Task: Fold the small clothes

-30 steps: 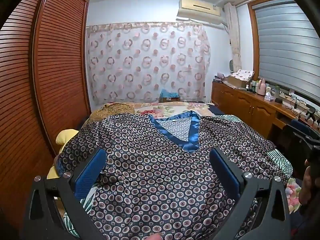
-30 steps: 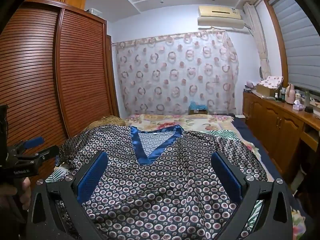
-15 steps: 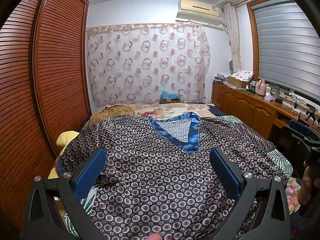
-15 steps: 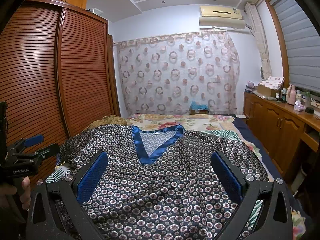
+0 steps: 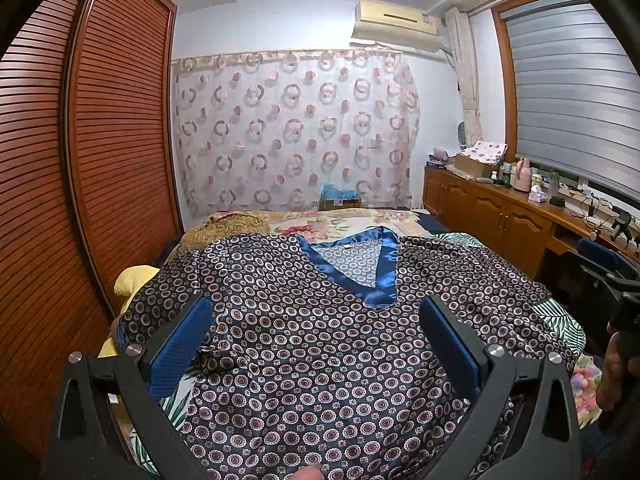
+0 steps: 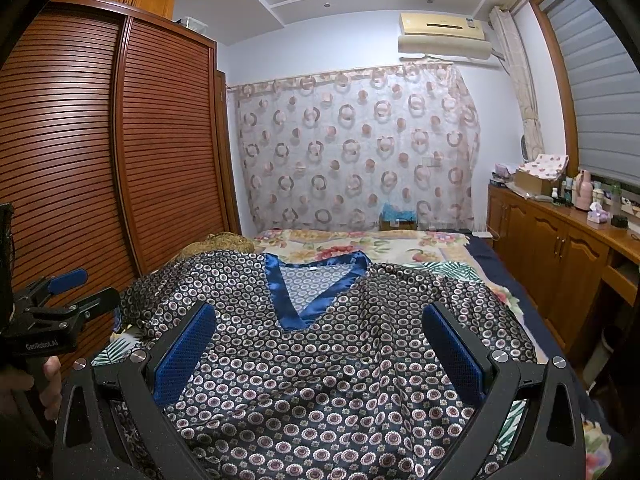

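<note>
A louvred wooden wardrobe [image 6: 100, 168] fills the left wall, and a sheer curtain printed with pink rings [image 6: 356, 148] covers the far wall under an air conditioner [image 6: 444, 36]. Along the right side runs a wooden cabinet [image 5: 492, 216] whose worktop carries bottles, a box and a pink flask, below a grey blind [image 5: 576, 96].

The bed [image 6: 360, 242] takes up the middle of the room, dressed in a floral cover. Spread flat across its near half lies the patterned top [image 5: 320, 340], dark navy with small ring-and-flower motifs and a shiny blue V-neck collar [image 5: 376, 272] pointing toward the camera; both sleeves reach out to the sides. A yellow pillow [image 5: 128, 280] peeks out beside its left sleeve.

The left gripper [image 5: 316, 344] hangs over the top's lower body with its jaws spread wide, holding nothing. The right gripper [image 6: 316, 348] hangs likewise over the cloth, jaws wide apart and holding nothing. In the right wrist view the left gripper appears at the far left edge, held by a hand [image 6: 28, 388].
</note>
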The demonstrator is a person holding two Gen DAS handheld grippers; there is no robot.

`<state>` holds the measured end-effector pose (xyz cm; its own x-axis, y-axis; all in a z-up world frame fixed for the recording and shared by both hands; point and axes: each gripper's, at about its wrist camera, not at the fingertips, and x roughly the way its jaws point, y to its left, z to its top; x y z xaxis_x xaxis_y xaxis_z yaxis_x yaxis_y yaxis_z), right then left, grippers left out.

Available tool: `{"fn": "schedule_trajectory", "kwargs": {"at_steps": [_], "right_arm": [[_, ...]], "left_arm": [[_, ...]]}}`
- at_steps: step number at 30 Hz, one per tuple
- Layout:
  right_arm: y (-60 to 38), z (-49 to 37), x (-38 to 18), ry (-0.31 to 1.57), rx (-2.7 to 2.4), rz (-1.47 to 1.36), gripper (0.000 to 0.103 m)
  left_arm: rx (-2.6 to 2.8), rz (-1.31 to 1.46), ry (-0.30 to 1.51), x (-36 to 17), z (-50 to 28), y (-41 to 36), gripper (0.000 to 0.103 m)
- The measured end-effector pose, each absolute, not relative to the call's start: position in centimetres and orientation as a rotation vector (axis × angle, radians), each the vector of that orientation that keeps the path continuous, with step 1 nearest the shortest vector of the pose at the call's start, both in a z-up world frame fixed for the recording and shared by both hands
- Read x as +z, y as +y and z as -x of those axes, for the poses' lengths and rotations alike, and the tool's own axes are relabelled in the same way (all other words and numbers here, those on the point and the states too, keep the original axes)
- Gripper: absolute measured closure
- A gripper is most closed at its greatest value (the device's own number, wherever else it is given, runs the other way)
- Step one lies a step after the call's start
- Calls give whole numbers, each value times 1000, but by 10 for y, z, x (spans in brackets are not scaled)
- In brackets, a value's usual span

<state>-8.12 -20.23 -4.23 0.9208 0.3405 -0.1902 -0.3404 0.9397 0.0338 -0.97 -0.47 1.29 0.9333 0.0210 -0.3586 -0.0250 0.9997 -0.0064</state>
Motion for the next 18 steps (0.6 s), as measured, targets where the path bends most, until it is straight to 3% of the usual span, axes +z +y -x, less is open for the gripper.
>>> {"fn": "schedule_trajectory", "kwargs": {"at_steps": [18], "right_arm": [[-202, 80, -42, 191, 349, 0, 0]], "left_arm": [[25, 8, 364, 13, 10, -4, 0]]}}
